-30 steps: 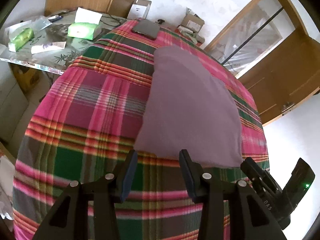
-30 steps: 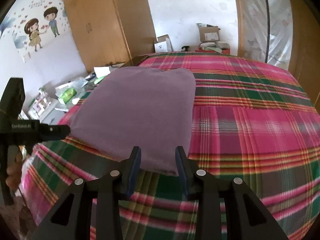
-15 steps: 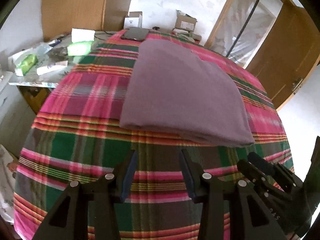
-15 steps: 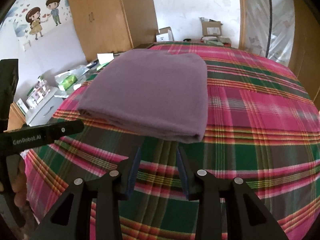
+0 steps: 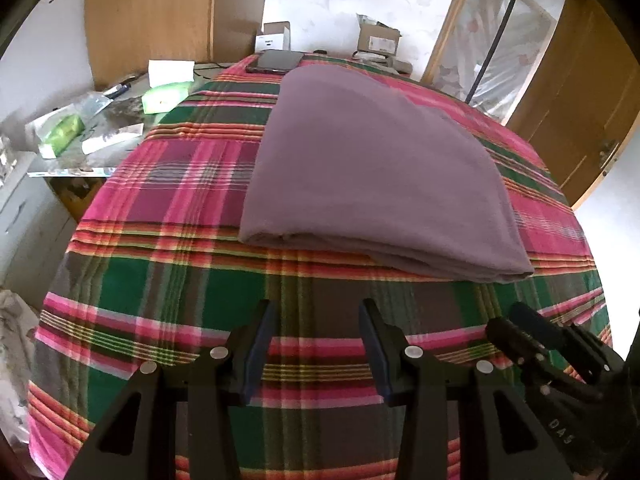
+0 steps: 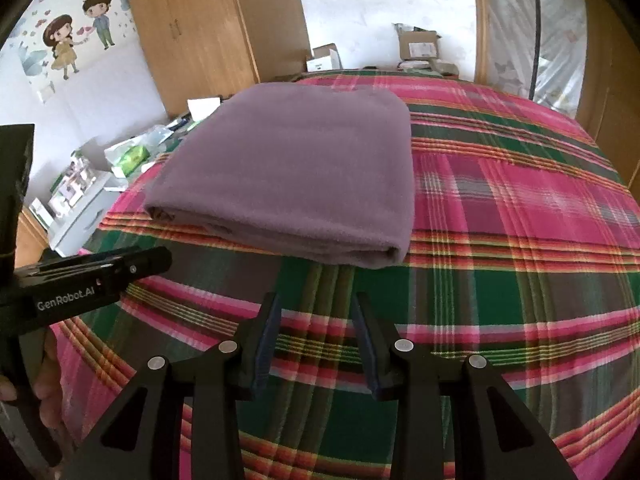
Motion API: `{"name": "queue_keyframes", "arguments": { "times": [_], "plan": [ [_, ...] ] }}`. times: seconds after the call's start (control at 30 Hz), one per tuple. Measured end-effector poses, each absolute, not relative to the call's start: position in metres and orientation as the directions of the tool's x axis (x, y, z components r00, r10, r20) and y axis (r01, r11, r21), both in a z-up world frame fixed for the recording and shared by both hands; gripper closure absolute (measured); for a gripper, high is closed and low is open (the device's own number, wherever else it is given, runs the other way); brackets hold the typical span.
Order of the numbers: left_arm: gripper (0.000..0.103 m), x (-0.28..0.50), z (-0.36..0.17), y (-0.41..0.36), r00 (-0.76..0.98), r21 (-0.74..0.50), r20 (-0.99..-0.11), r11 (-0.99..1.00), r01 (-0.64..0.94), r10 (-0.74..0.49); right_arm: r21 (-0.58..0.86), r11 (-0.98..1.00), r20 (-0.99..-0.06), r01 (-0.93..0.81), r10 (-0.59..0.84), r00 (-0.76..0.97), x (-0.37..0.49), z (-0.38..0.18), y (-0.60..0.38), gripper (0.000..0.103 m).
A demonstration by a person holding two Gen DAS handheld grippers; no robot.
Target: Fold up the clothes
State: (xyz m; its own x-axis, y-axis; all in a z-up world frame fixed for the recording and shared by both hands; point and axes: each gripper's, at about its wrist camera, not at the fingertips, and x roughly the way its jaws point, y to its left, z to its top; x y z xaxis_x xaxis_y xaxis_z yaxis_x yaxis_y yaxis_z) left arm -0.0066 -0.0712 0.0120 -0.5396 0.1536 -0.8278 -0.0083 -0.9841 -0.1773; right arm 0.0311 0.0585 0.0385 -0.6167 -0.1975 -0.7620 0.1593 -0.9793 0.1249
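Purple garment (image 5: 372, 168) lies folded flat on the bed's plaid cover (image 5: 160, 288), thick folded edge facing us. We have the left gripper (image 5: 316, 344) over bare plaid just short of that edge, jaws spread, nothing between them. The right gripper (image 6: 314, 332) sits the same way in its own view, jaws spread and empty, near the garment's near right corner, not touching it. In the left view the right gripper shows at lower right; in the right view the left one shows at far left with fingers (image 6: 44, 384) around its handle. A dark phone (image 5: 278, 61) lies at the cover's far edge, just beyond the garment.
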Motion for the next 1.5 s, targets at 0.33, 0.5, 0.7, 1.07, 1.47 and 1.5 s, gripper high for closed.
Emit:
{"name": "queue_keyframes", "arguments": {
  "times": [0.33,0.5,0.7,1.07,1.47,1.5],
  "plan": [
    [0.059,-0.009,0.007,-0.062,-0.593,-0.065,-0.804,-0.998,0.021,0.04,0.03,-0.993,-0.776,0.115,-0.096,-0.624,0.023,0.034,0.046,0.046],
    [0.059,-0.014,0.006,-0.064,-0.607,-0.043,-0.794,-0.999,0.033,0.014,-0.004,-0.994,-0.78,0.105,-0.062,-0.623,0.016,0.031,0.04,0.045],
    [0.059,-0.019,0.003,-0.064,-0.628,-0.011,-0.778,-1.0,0.022,-0.005,-0.007,-0.997,-0.783,0.081,-0.044,-0.621,0.013,0.029,0.04,0.037],
    [0.057,-0.019,0.002,-0.062,-0.634,-0.014,-0.774,-1.0,0.025,-0.005,-0.01,-0.998,-0.785,0.058,-0.028,-0.619,0.014,0.028,0.043,0.032],
    [0.05,-0.022,0.002,-0.06,-0.63,-0.014,-0.776,-1.0,0.004,0.009,-0.011,-0.999,-0.786,0.044,-0.018,-0.617,0.013,0.028,0.043,0.028],
    [0.05,-0.022,0.002,-0.06,-0.63,-0.014,-0.776,-1.0,0.003,0.009,-0.011,-0.999,-0.786,0.044,-0.018,-0.617,0.013,0.028,0.043,0.028]
  ]
}}
